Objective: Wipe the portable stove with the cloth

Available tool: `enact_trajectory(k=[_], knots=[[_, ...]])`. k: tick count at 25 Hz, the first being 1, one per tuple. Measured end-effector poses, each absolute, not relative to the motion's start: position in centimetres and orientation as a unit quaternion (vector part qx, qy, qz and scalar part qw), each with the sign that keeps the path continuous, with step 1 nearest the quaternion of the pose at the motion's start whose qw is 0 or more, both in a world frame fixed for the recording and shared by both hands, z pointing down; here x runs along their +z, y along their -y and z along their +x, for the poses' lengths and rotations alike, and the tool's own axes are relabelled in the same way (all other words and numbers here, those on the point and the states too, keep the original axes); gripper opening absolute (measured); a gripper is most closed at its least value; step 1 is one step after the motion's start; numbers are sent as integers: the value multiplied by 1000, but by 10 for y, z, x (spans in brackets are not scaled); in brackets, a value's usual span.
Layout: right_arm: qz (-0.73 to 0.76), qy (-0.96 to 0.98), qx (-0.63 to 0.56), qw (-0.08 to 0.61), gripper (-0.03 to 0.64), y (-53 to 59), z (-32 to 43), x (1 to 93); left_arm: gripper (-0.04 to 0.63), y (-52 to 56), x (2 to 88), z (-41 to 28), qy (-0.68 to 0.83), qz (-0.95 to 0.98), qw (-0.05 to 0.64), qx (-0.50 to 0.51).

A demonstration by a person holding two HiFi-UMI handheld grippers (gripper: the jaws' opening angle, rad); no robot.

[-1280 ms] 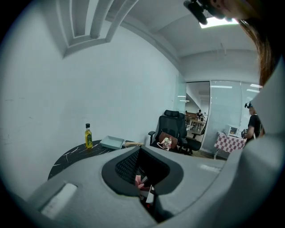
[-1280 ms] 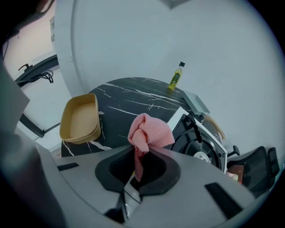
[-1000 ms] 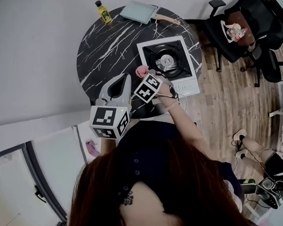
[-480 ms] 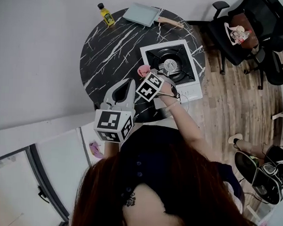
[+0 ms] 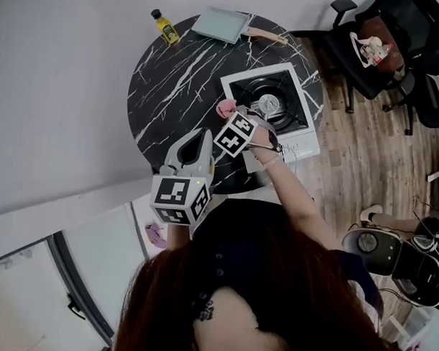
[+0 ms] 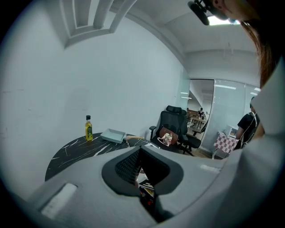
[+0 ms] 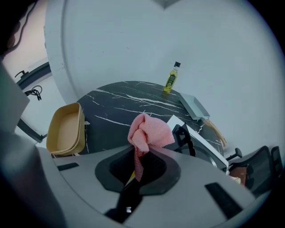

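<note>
head view: the portable stove (image 5: 301, 134) sits on the right side of the round black table (image 5: 172, 83), upper centre of frame. the right gripper (image 5: 234, 115) is at the stove's left edge, with the pink cloth (image 5: 225, 107) at its tip. the left gripper (image 5: 204, 135) hangs lower.

left gripper view: jaws closed on nothing, with an office chair (image 6: 171, 127) beyond.

right gripper view: jaws pinch the cloth. only here, a beige tub (image 7: 67, 129) shows at left.

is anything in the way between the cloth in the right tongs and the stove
Nothing visible does. The right tongs are shut on the pink cloth, which is bunched above their tips just off the left edge of the portable stove. Only bare black marble table shows between cloth and stove.
</note>
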State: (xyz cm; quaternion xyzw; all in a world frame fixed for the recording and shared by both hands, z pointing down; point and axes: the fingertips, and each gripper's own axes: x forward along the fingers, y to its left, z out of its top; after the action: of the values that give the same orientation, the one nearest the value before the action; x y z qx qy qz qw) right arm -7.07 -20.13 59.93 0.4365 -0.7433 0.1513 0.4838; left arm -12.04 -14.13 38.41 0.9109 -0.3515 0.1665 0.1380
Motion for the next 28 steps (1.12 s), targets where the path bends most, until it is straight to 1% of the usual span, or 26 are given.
enact_trajectory(k=[28], knots=[[465,734,140,475,35,253,-64,597,12,154,395,-128,348,907,155,180]])
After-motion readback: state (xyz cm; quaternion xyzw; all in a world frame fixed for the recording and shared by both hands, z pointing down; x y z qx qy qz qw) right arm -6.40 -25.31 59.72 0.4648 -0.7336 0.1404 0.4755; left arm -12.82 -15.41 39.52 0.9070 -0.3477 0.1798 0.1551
